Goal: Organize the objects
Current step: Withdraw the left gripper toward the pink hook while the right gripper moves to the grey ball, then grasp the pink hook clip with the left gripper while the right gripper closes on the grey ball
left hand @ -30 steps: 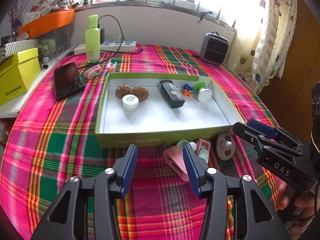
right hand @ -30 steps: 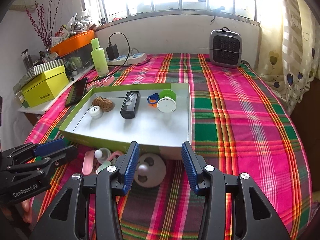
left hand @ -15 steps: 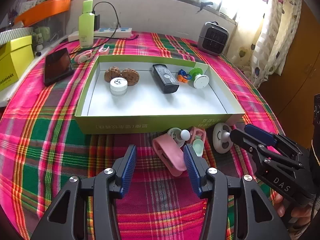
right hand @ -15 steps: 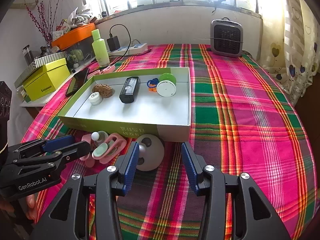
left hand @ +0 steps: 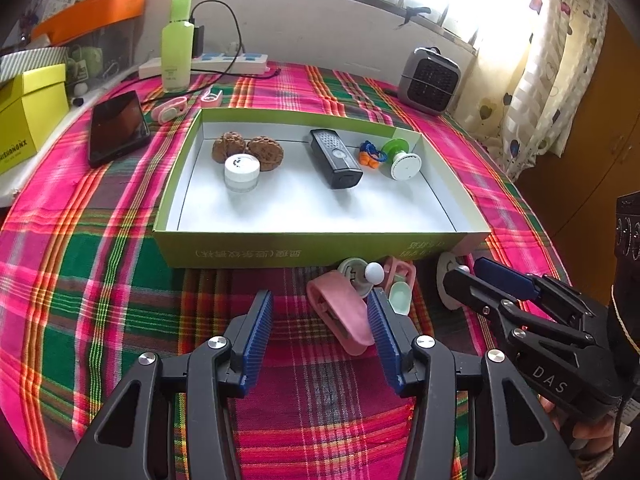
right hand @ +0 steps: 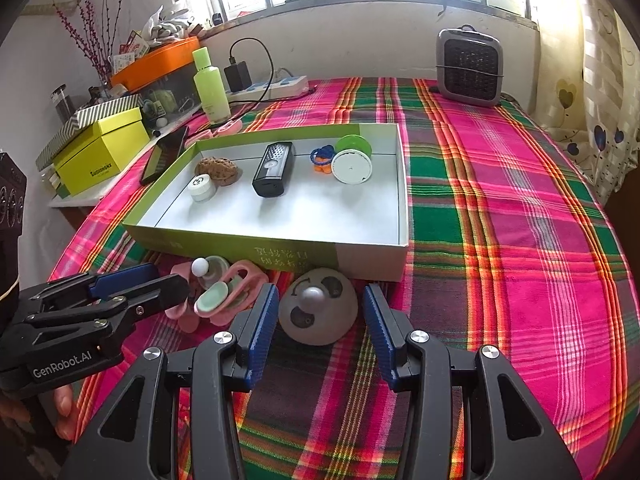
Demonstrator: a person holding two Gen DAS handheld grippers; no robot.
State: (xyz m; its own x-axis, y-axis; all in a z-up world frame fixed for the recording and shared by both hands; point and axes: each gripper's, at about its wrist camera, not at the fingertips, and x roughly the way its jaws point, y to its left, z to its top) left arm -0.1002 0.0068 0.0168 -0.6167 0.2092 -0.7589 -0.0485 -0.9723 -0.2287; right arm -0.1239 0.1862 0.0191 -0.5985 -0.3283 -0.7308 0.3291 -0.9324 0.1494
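Observation:
A shallow green box (left hand: 320,246) (right hand: 240,248) with a white floor holds two walnuts (left hand: 248,148), a small white jar (left hand: 241,172), a black device (left hand: 336,158), a blue-and-orange trinket (left hand: 370,156) and a green-and-white spool (left hand: 402,160). In front of it lie a pink clip (left hand: 340,316), a mint-and-pink clip (right hand: 224,296), a white-knobbed round piece (left hand: 360,276) and a grey dome (right hand: 318,306). My left gripper (left hand: 320,320) (right hand: 168,280) stands open, the pink clip against its right finger. My right gripper (right hand: 320,316) (left hand: 468,280) is open around the dome, its pads just clear of it.
On the plaid cloth to the left are a black phone (left hand: 118,128), a green bottle (left hand: 176,46), a power strip (left hand: 224,62) and two small pink clips (left hand: 172,106). A yellow box (left hand: 28,116) stands at the left edge, a small heater (right hand: 468,66) at the back right.
Both views have tipped and shifted slightly. The grey dome now sits more centred between the right fingers. Neither gripper's jaws have changed width.

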